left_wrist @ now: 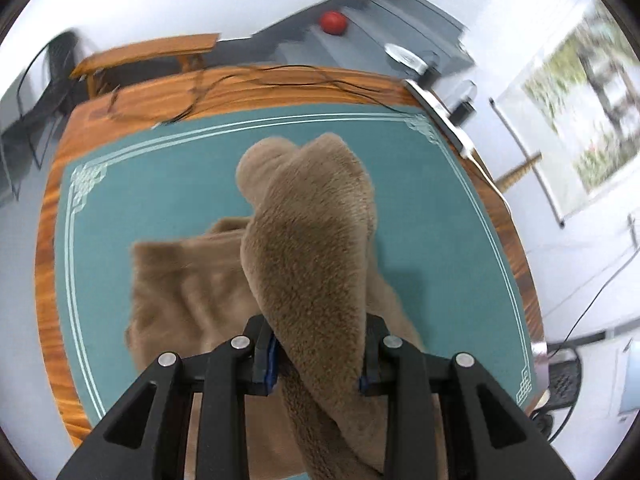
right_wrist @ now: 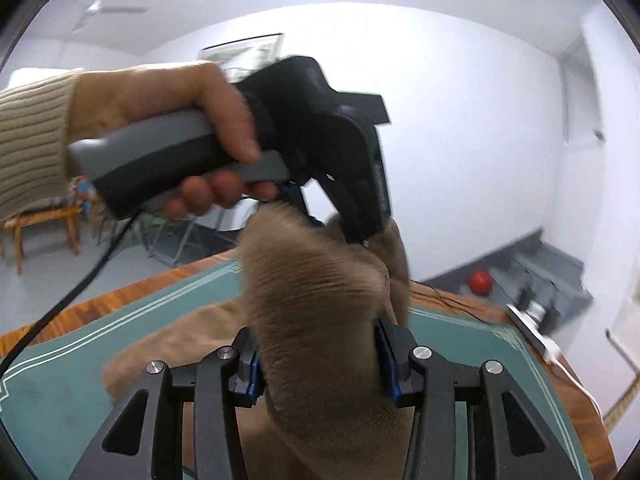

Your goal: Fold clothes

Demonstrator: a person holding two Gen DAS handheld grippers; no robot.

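A fluffy brown garment (left_wrist: pixel 308 248) is lifted off the green mat (left_wrist: pixel 168 184), with part of it still lying spread on the mat (left_wrist: pixel 180 292). My left gripper (left_wrist: pixel 318 354) points steeply down and is shut on a thick fold of it, which bulges up past the pads. In the right wrist view my right gripper (right_wrist: pixel 318 364) is shut on another bunched fold of the same garment (right_wrist: pixel 316 320). Straight ahead of it a person's hand (right_wrist: pixel 168 120) in a cream knit sleeve holds the left gripper's body (right_wrist: pixel 320 136), whose tips are buried in the fabric.
The mat covers a wooden table (left_wrist: pixel 248 96) with a black cable (left_wrist: pixel 256 74) along its far edge. A grey cabinet (left_wrist: pixel 384 40) with a red ball (left_wrist: pixel 333 22) stands behind, a wooden bench (left_wrist: pixel 148 54) at the far left, and a white power strip (right_wrist: pixel 532 330) on the right.
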